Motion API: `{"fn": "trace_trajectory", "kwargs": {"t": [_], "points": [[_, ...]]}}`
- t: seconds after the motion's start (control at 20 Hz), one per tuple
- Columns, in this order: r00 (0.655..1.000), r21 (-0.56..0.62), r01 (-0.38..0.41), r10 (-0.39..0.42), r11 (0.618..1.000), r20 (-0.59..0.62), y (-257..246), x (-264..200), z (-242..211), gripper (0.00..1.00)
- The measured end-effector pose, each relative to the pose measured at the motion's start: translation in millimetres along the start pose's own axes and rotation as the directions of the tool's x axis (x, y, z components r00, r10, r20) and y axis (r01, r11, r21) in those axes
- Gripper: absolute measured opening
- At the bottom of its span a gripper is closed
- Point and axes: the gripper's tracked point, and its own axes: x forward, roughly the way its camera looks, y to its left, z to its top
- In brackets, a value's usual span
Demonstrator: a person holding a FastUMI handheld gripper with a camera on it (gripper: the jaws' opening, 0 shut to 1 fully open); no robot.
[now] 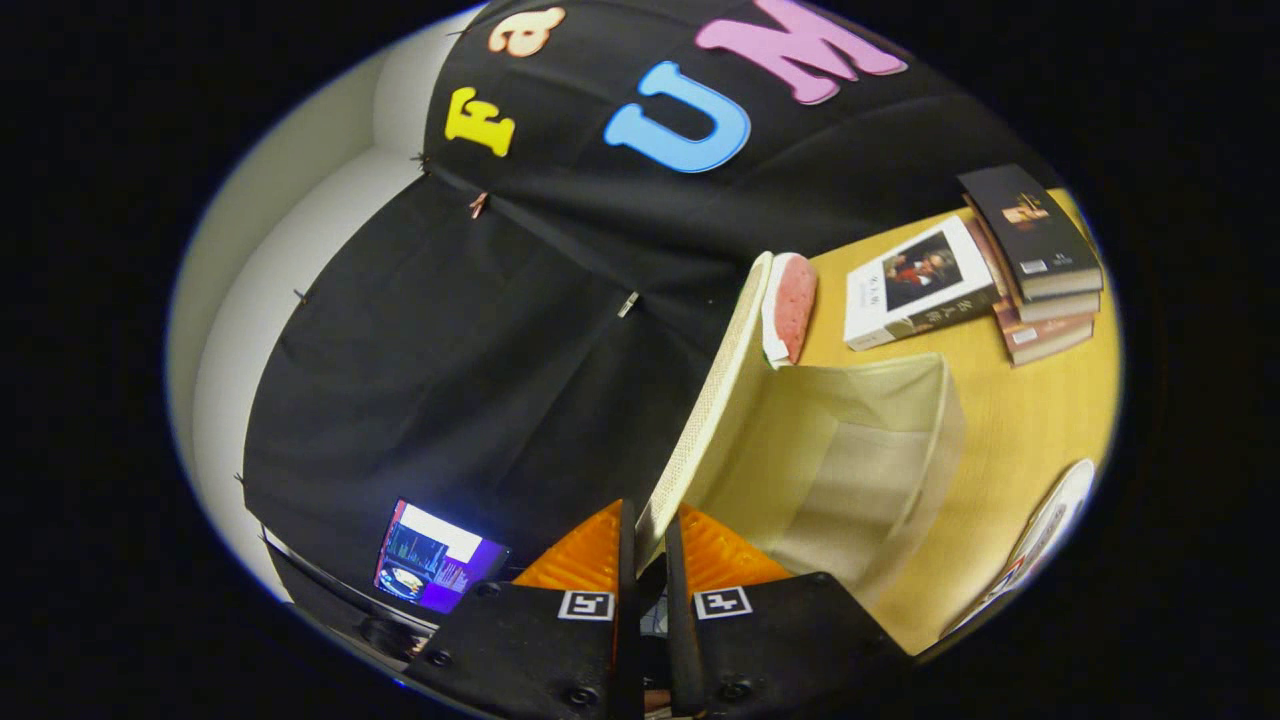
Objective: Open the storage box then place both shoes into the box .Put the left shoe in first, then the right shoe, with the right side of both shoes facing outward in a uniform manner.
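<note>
Black cloth (520, 350) hangs as the booth's wall, with a pale wall (300, 230) beyond it. The wooden counter (1020, 420) carries stacked books (1030, 260); a lit screen (435, 555) glows low down.

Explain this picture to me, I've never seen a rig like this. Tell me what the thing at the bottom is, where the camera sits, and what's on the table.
The camera rides on a hand-held gripper and looks forward along its two fingers, the wedge shapes at the bottom. A person carries it; there is no robot arm. The fisheye lens bends and tilts everything. The fingers are pinched on the edge of a beige lid, which is swung up from a fabric storage box. The box looks empty inside. It stands on a yellow wooden table. Beyond the lid, a shoe peeks out. Further off lies a pile of books. A second white shoe seems to lie beside the box.
</note>
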Motion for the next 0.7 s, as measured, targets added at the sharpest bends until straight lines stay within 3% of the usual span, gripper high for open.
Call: {"fn": "trace_trajectory", "kwargs": {"t": [0.15, 0.45, 0.6, 0.7], "points": [[1.000, -0.066, -0.012, 0.011, 0.998, -0.021, 27, 34, 4, 0.16], [0.998, -0.082, -0.041, 0.037, 0.996, -0.045, 58, 101, -1, 0.18], [0.997, -0.099, -0.045, 0.039, 0.994, -0.065, 63, 116, -10, 0.31], [0.995, -0.100, -0.057, 0.049, 0.993, -0.086, 68, 126, -18, 0.51]]}}
